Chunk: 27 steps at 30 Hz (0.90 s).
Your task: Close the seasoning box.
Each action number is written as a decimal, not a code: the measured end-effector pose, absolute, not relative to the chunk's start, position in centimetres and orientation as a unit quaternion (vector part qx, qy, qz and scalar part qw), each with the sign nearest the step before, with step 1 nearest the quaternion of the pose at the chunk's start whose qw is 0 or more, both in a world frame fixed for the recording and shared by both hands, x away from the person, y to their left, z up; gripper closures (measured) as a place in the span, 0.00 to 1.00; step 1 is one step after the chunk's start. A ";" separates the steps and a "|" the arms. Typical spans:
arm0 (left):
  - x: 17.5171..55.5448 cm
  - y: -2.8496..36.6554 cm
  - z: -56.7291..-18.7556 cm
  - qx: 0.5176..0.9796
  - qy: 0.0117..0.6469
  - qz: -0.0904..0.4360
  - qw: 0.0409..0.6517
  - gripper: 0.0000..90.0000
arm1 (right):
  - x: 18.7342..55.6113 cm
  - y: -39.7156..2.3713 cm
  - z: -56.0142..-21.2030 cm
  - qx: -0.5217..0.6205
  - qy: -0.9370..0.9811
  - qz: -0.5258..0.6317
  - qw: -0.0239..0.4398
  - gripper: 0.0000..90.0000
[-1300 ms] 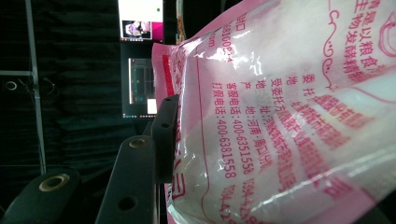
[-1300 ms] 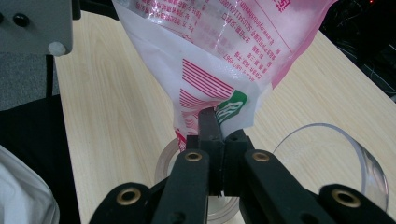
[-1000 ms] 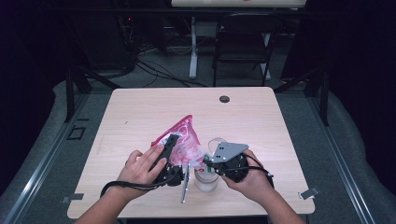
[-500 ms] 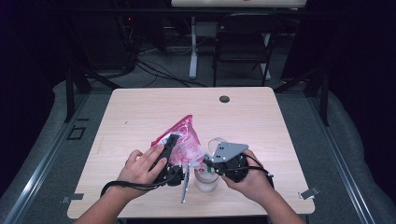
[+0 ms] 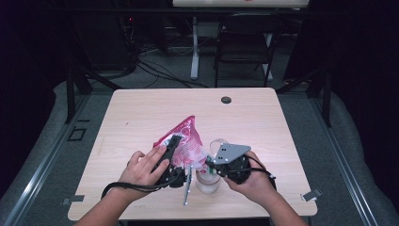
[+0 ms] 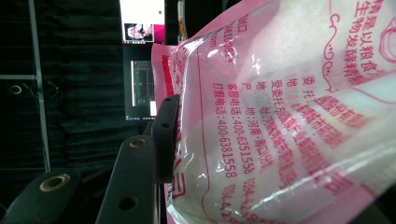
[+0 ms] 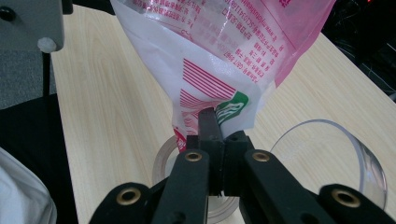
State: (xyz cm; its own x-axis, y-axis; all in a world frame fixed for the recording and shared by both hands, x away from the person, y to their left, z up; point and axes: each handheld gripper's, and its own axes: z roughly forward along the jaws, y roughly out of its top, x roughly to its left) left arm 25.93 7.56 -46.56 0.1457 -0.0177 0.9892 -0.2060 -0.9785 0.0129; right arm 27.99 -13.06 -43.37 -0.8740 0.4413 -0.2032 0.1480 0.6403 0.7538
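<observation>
The pink bag (image 5: 184,143) hangs above the table's near edge, roughly midway along it, held up between your two grippers. Your left gripper (image 5: 169,157) clamps the bag's bulging side, its fingers (image 6: 164,135) pressed into the plastic at about half their spread (printed red text faces that camera). Your right gripper (image 5: 217,161) has its fingers (image 7: 208,123) fully closed, pinching the bag's bottom corner. Directly below sits a clear cup (image 5: 207,181); a clear lid (image 7: 327,158) lies just beside it on the table (image 5: 263,122).
</observation>
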 end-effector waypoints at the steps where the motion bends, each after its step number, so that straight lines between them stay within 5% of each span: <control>1: 25.9 7.6 -46.6 0.757 -0.071 0.645 0.073 0.67 | 28.0 -13.1 -43.4 0.166 0.886 0.389 0.189 1.00; 27: 26.0 7.0 -46.5 0.757 -0.084 0.645 0.061 0.67 | 28.2 -13.5 -44.0 0.174 0.885 0.392 0.182 1.00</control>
State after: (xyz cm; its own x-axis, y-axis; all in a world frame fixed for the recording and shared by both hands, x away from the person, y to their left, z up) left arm 26.00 7.00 -46.52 0.1531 -0.0486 0.9870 -0.2061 -0.9784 -0.0162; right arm 28.19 -13.49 -44.04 -0.8730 0.4508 -0.1862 0.1648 0.6318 0.7574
